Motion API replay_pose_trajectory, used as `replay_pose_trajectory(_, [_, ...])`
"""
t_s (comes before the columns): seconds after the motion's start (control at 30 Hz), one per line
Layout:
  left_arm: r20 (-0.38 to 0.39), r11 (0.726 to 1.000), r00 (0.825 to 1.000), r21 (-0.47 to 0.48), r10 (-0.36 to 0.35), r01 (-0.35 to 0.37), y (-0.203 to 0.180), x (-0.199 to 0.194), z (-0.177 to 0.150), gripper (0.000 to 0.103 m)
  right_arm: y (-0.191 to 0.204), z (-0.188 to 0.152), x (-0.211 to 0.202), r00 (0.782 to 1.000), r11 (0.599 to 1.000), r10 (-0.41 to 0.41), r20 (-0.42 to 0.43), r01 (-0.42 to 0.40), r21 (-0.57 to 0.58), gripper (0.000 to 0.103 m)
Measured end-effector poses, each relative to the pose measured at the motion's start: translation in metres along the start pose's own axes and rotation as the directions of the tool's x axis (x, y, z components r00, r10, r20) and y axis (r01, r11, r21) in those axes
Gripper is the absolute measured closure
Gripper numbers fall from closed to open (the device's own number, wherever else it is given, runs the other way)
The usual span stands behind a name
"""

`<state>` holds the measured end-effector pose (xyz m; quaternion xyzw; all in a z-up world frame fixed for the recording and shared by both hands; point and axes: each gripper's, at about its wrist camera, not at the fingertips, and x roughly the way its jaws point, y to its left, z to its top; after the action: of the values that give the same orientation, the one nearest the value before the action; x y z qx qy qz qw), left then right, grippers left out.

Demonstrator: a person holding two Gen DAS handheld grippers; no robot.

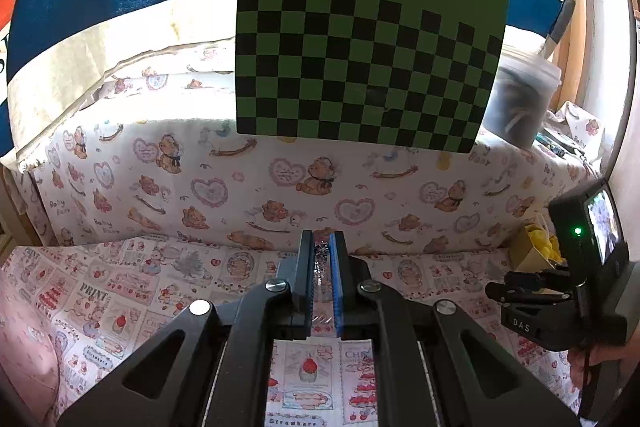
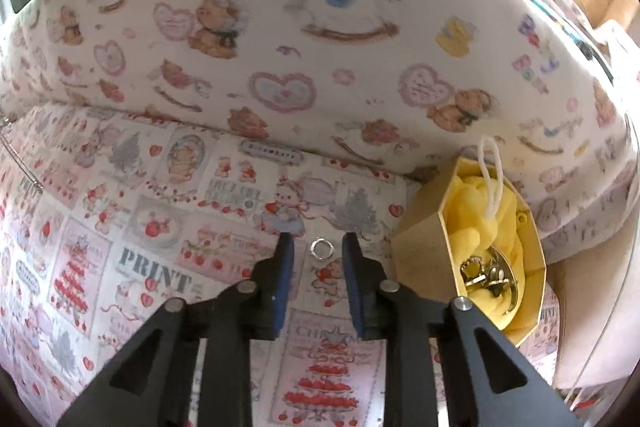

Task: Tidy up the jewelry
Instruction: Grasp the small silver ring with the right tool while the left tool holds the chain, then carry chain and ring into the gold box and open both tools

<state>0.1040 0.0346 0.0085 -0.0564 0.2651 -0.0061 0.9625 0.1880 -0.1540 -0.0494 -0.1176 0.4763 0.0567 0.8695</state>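
Observation:
My left gripper (image 1: 322, 237) is shut on a sparkly beaded piece of jewelry (image 1: 321, 261), which is pinched between its pads above the printed cloth. My right gripper (image 2: 318, 239) points down at the cloth with its jaws apart. A small silver ring (image 2: 321, 249) lies flat on the cloth between its fingertips, and neither pad touches it. Just to the right stands a gold paper gift bag (image 2: 424, 239), open at the top. The bag holds yellow fabric and several gold jewelry pieces (image 2: 486, 273). In the left wrist view the bag (image 1: 524, 247) is at the right.
A raised ledge draped in teddy-bear cloth (image 2: 280, 47) runs close behind the ring and bag. On it a green checkered board (image 1: 368, 67) stands beside a lidded plastic tub (image 1: 520, 99). The right tool's body with its small screen (image 1: 600, 235) fills the right edge of the left wrist view.

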Motion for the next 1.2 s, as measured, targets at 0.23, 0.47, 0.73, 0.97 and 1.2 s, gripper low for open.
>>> replay_pose_trajectory(0.23, [-0.013, 1.0, 1.0, -0.01, 0.011, -0.011, 0.006, 0.006, -0.001, 0.097, -0.01, -0.009, 0.004, 0.999, 0.992, 0.022, 0.024, -0.024, 0.125, 0.081])
replay_pose_trajectory(0.47, [-0.022, 1.0, 0.999, -0.019, 0.023, -0.023, 0.01, 0.01, -0.002, 0.097, -0.006, 0.001, 0.011, 0.999, 0.994, 0.028, 0.018, -0.029, 0.105, 0.091])
replay_pose_trajectory(0.73, [-0.01, 1.0, 1.0, -0.006, 0.019, -0.019, 0.008, 0.007, -0.001, 0.097, 0.002, -0.02, -0.002, 0.991, 0.989, 0.108, 0.073, -0.115, 0.09, 0.091])
replay_pose_trajectory(0.97, [0.019, 1.0, 1.0, 0.023, 0.003, -0.004, -0.005, -0.008, 0.0, 0.096, 0.005, -0.053, -0.047, 0.967, 0.986, 0.162, 0.197, -0.168, 0.014, 0.091])
replay_pose_trajectory(1.2, [0.039, 0.999, 0.999, 0.042, -0.006, 0.005, -0.016, -0.019, 0.002, 0.097, -0.01, -0.087, -0.091, 0.906, 0.989, 0.133, 0.401, -0.146, 0.002, 0.091])
